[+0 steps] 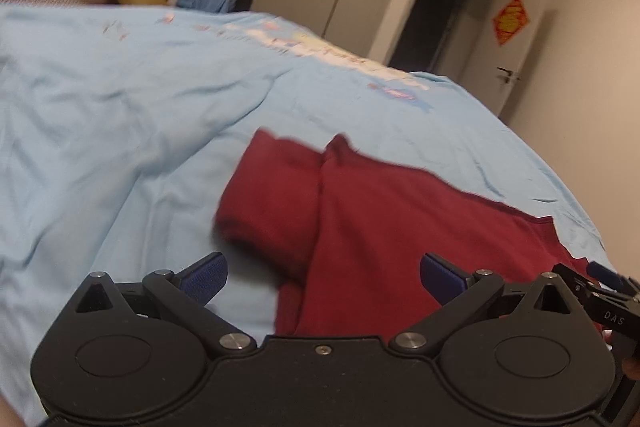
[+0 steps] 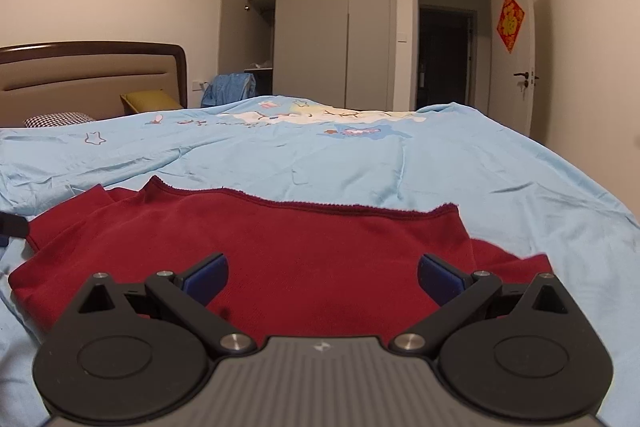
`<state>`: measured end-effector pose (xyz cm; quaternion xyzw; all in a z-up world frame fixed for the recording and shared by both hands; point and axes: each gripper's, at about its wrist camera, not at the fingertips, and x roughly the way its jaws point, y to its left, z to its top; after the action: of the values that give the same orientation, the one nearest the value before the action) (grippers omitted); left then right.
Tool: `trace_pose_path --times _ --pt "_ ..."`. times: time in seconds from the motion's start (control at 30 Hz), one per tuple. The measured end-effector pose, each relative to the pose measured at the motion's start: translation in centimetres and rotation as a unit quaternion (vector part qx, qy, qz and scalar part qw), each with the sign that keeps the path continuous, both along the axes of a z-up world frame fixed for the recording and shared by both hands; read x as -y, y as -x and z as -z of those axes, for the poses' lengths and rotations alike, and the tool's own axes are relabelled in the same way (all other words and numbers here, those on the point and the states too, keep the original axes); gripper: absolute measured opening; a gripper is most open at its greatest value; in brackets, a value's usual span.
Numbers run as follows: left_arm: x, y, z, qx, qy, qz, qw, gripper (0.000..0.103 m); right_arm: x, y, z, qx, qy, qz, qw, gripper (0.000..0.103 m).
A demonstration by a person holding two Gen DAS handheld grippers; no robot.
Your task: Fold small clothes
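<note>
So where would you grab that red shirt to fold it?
Probably by the sleeve on the red shirt, coming in from the left. It sticks out flat past the body with a free edge on the blue bedsheet, so the open left gripper can pinch it.

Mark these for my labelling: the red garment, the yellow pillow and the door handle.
red garment (image 2: 304,239), right wrist view, middle of the cloth.
yellow pillow (image 2: 150,101), right wrist view, its top face.
door handle (image 2: 522,75), right wrist view, the lever.

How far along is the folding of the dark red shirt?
Early. The dark red cotton shirt lies spread on the light blue bedcover, one sleeve still out sideways. The left gripper and right gripper are open, holding nothing. All folds appear to remain.
</note>
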<state>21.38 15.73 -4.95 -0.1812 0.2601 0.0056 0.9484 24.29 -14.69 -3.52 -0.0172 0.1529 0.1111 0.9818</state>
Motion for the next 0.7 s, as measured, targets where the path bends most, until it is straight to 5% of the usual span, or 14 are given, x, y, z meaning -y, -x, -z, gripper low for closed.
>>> trace_pose_path --times 0.2,0.5,0.6,0.7 --pt "-1.3 -0.1 2.0 -0.026 0.066 -0.008 0.9975 0.102 -1.4 0.1 2.2 -0.018 0.005 0.012 1.0 0.103" --pt "-0.1 -2.8 2.2 -0.026 0.074 0.014 0.9968 0.101 -2.0 0.6 4.6 -0.012 -0.007 0.027 1.0 0.103" --pt "-0.2 -3.8 2.0 -0.031 0.074 0.002 0.9968 0.093 -2.5 1.1 5.2 0.009 0.0 0.035 0.999 0.103" --pt "-0.5 -4.6 1.8 -0.027 0.088 -0.006 0.9958 0.074 -2.5 1.3 5.6 0.019 -0.004 0.037 0.999 0.103"
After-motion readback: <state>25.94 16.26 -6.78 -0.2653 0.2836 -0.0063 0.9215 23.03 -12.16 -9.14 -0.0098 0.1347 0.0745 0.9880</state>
